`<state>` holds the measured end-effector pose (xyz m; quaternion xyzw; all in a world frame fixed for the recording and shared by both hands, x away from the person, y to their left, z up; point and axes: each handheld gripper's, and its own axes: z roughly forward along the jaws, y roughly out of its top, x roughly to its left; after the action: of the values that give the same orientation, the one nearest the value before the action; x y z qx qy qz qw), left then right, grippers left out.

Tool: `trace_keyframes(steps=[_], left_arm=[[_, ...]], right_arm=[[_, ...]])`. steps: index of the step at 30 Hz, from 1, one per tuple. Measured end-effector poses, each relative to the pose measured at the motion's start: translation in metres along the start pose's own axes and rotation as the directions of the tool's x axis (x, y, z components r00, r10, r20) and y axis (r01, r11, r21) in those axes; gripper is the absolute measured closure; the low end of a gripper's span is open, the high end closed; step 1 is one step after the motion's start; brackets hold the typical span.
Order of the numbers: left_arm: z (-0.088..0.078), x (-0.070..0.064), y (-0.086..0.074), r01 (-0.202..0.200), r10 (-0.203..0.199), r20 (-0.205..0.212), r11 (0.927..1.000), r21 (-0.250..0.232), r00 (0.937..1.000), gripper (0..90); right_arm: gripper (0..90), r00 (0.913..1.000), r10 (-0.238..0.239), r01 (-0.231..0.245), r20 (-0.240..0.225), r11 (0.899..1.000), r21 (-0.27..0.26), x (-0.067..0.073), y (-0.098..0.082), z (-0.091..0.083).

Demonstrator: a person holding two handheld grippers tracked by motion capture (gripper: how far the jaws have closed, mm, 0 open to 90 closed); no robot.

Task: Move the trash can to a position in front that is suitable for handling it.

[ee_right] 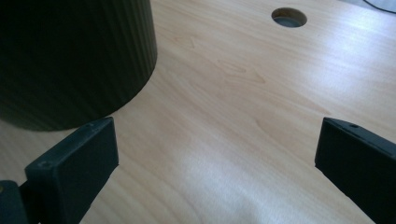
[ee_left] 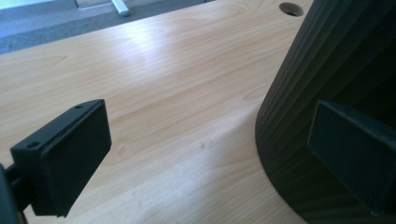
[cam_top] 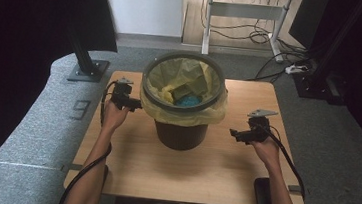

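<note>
A dark ribbed waste bin [cam_top: 181,132] stands in the middle of the wooden table [cam_top: 128,162], lined with a yellow bag [cam_top: 168,112] folded over its grey rim. Inside lie a blue item [cam_top: 188,101] and some yellowish waste. My left gripper [cam_top: 136,104] hovers at the bin's left side near the rim, open and empty; in the left gripper view its jaws stand wide apart with the bin wall [ee_left: 336,70] close on the right. My right gripper [cam_top: 236,134] sits right of the bin, open and empty, with the bin's base [ee_right: 74,60] ahead on the left.
A round cable hole [ee_right: 289,17] is cut in the tabletop. Grey carpet surrounds the table. A desk frame [cam_top: 245,13] with cables stands at the back, a black stand base [cam_top: 89,69] at the left, and a power strip [cam_top: 296,69] at the back right.
</note>
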<state>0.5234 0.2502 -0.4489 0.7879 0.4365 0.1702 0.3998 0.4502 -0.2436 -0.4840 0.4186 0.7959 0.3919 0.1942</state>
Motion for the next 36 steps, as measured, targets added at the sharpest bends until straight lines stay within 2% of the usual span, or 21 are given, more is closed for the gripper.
trace_keyframes(steps=[2,3,6,7,10,15,18,19,22,23,26,28,30,31,33,36], left_arm=[[0.003,-0.003,0.002,-0.005,0.005,0.013,1.0,-0.001,0.9999,0.0],[0.007,-0.007,0.003,-0.021,0.021,0.025,0.9998,0.002,0.9995,0.0],[0.009,-0.011,0.004,-0.028,0.028,0.012,0.9996,0.003,0.9995,0.0],[0.01,-0.012,0.004,-0.027,0.027,0.011,0.9996,-0.002,0.9996,0.0],[0.012,-0.015,0.005,-0.021,0.021,0.022,0.9998,-0.001,0.9995,0.0],[0.016,-0.026,0.008,-0.046,0.045,0.036,0.999,0.004,0.9983,0.0],[0.019,-0.034,0.01,-0.057,0.057,0.047,0.9984,0.003,0.9973,0.0],[0.021,-0.04,0.011,-0.069,0.068,0.057,0.9976,0.005,0.9961,0.0],[0.023,-0.045,0.013,-0.08,0.079,0.062,0.9968,0.007,0.9949,0.0],[0.024,-0.048,0.014,-0.09,0.089,0.055,0.9959,0.009,0.9945,0.0],[0.025,-0.048,0.015,-0.071,0.071,0.048,0.9975,-0.007,0.9963,0.0],[0.026,-0.046,0.015,-0.053,0.053,0.056,0.9986,-0.004,0.997,0.0],[0.027,-0.047,0.014,-0.046,0.046,0.057,0.9989,-0.013,0.9973,0.0],[0.026,-0.047,0.013,-0.047,0.047,0.052,0.9988,-0.013,0.9975,0.0],[0.024,-0.049,0.012,-0.054,0.055,0.035,0.9982,-0.025,0.9979,0.0],[0.022,-0.052,0.008,-0.05,0.052,0.035,0.9981,-0.034,0.9981,0.6]], right_arm=[[0.0,0.9999,-0.005,0.005,0.01,1.0,-0.002,0.0,0.006,0.003],[0.0,0.9998,0.0,0.0,0.019,1.0,-0.001,0.0,0.012,0.006],[0.0,0.9996,0.004,-0.003,0.028,1.0,-0.014,0.0,0.017,0.008],[0.0,0.9994,0.022,-0.022,0.028,1.0,-0.02,0.0,0.022,0.01],[0.0,0.9993,0.021,-0.02,0.032,0.999,-0.028,0.001,0.027,0.013],[0.0,0.9987,0.034,-0.033,0.036,0.999,-0.035,0.002,0.036,0.02],[0.0,0.9978,0.062,-0.06,0.025,0.997,-0.054,0.002,0.038,0.023],[0.0,0.9954,0.093,-0.092,0.02,0.994,-0.063,0.0,0.038,0.025],[0.0,0.9941,0.106,-0.104,0.022,0.992,-0.073,-0.002,0.038,0.027],[0.0,0.993,0.113,-0.11,0.036,0.991,-0.075,-0.003,0.038,0.028],[0.0,0.9907,0.132,-0.13,0.033,0.989,-0.074,-0.008,0.039,0.029],[0.0,0.9878,0.148,-0.143,0.048,0.985,-0.099,-0.011,0.041,0.031],[0.0,0.9846,0.172,-0.168,0.03,0.979,-0.115,-0.014,0.044,0.034],[0.5,0.986,0.166,-0.162,0.02,0.98,-0.118,-0.014,0.047,0.036],[0.3,0.9884,0.145,-0.139,0.046,0.983,-0.117,-0.012,0.05,0.036],[0.9,0.9907,0.126,-0.12,0.051,0.986,-0.119,-0.011,0.05,0.035]])
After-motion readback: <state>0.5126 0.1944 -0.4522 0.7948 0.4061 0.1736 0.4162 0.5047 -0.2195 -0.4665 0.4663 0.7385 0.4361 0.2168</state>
